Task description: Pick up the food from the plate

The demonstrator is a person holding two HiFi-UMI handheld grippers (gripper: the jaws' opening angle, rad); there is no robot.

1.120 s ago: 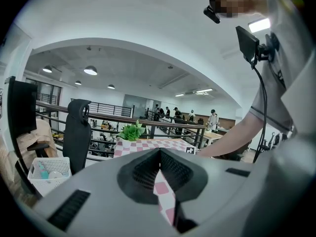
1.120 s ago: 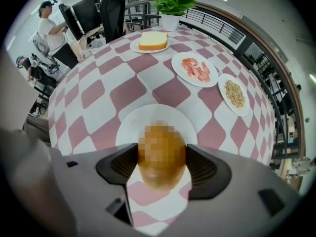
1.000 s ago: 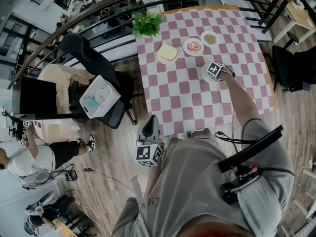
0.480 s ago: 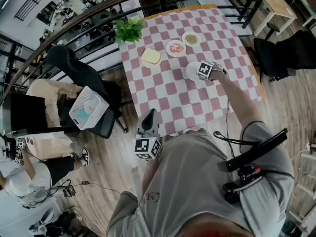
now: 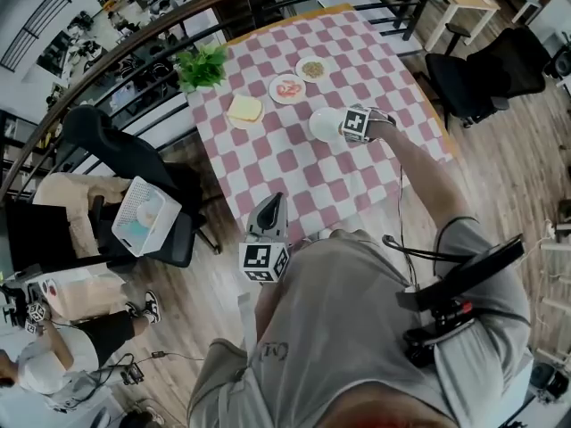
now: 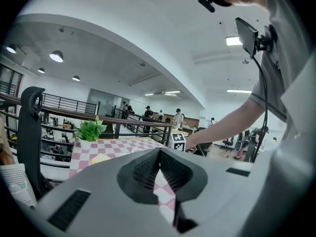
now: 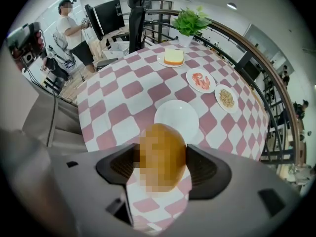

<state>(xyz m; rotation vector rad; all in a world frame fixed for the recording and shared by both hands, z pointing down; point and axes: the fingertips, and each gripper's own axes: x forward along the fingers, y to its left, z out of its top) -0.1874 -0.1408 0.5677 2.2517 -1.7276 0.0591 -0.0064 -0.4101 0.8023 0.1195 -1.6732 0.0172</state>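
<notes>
The right gripper (image 7: 164, 168) has its two jaws pressed on a round, golden-brown piece of food (image 7: 162, 149), one jaw on each side. The food looks fuzzy, so what kind it is cannot be told. It sits in front of the near edge of a white plate (image 7: 177, 113) and hides a bit of that edge. The rest of the plate is bare. From the head view, the gripper and its cube cover the plate's right edge.

The plate lies on a table (image 7: 123, 90) with a pink and white checked cloth. Past the white plate are three more small plates, set apart from each other. One has red food (image 7: 201, 80) on it. One has small brown bits (image 7: 226, 98). The farthest has a yellow slice (image 7: 173, 57). A green plant (image 7: 190, 19) in a white pot stands at the far end of the table, just beside a dark railing (image 7: 256, 48).

The left gripper (image 6: 159, 152) is held low, close to the person's body and off the table's near edge. Its jaws are together, with nothing between them.

On the floor beside the table stands a black chair (image 5: 116, 141). Next to it is a white basket (image 5: 143, 214). Another black chair (image 5: 473, 69) stands on the other side of the table. A person (image 7: 74, 31) stands farther off, near some screens.
</notes>
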